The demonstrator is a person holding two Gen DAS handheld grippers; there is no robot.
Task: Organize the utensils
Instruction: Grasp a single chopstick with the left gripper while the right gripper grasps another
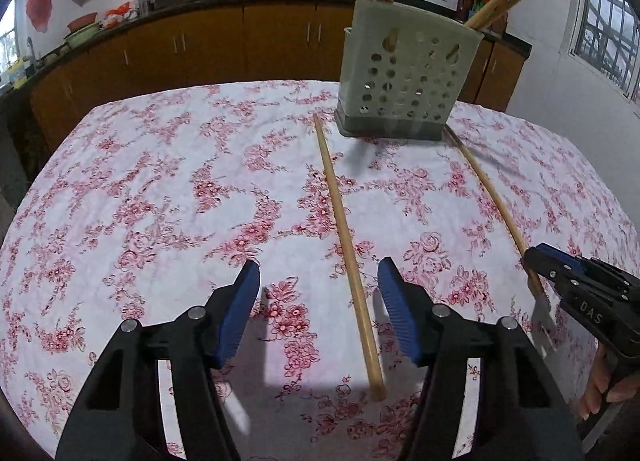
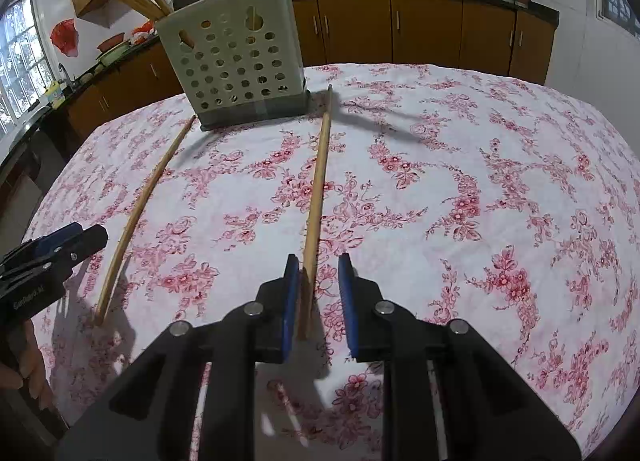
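Note:
Two bamboo chopsticks lie on the floral tablecloth (image 1: 160,181) in front of a grey perforated utensil holder (image 1: 408,73) (image 2: 236,61), which has several chopsticks standing in it. My left gripper (image 1: 318,263) is open low over the cloth. The left chopstick (image 1: 339,221) runs between its fingers, nearer the right one and touching neither. My right gripper (image 2: 318,259) stands narrowly open around the right chopstick (image 2: 319,181). That stick rests against the left pad with a gap to the right pad. Each gripper also shows at the other view's edge: the right gripper (image 1: 536,257), the left gripper (image 2: 86,235).
Both chopsticks point away from me toward the holder's base, the right one (image 1: 489,189) and the left one (image 2: 134,217). A hand's fingers (image 1: 600,389) show on the right gripper's handle. Behind the table run brown cabinets (image 1: 240,41) and a dark counter with woks.

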